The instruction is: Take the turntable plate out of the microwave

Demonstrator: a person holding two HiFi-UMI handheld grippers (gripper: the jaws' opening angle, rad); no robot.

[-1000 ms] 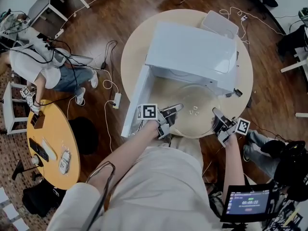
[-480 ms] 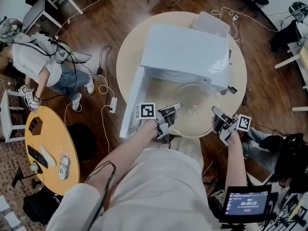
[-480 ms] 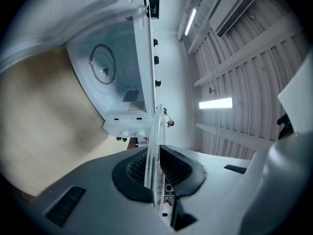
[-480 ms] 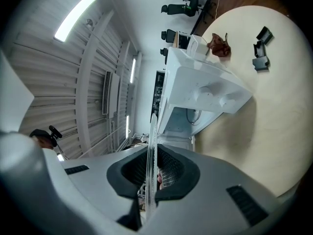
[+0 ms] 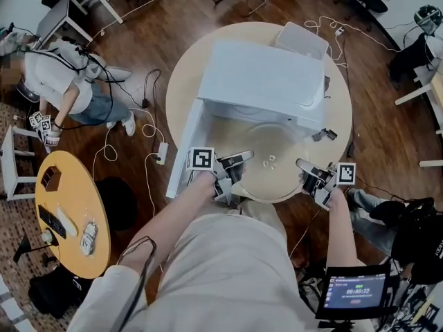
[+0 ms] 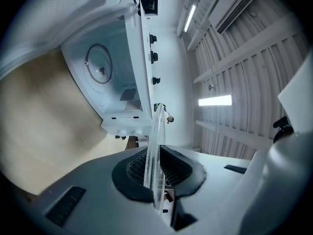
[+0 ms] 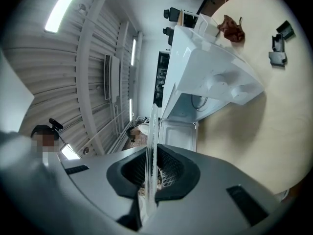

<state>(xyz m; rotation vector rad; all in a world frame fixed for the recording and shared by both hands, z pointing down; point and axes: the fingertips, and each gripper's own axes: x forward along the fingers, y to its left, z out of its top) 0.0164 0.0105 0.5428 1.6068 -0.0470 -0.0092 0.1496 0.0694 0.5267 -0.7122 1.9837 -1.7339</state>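
- the left gripper (image 5: 240,160) is clamping the left rim of the plate (image 5: 273,161); in the left gripper view its jaws are standing narrow, both pads pressing on the thin glass edge (image 6: 156,146).
- the right gripper (image 5: 305,169) is clamping the opposite rim; in the right gripper view its jaws are also standing narrow, with the glass edge (image 7: 152,146) pinched between the dark pads.
- the clear round plate is hanging between the two grippers, just in front of the open microwave (image 5: 266,78), over the near edge of the round desk (image 5: 183,81); its far rim is lying close to the mouth of the oven.
- the door (image 5: 183,154) is swinging wide to the left of the plate.
- the left gripper view is looking into the white oven cavity (image 6: 105,70).
- a white tub (image 5: 299,40) is sitting on the desk behind the microwave.
- a small dark part (image 5: 323,135) is lying on the desk just right of the oven.
- another person (image 5: 66,81) is sitting well apart at the left, near a yellow table (image 5: 69,213).
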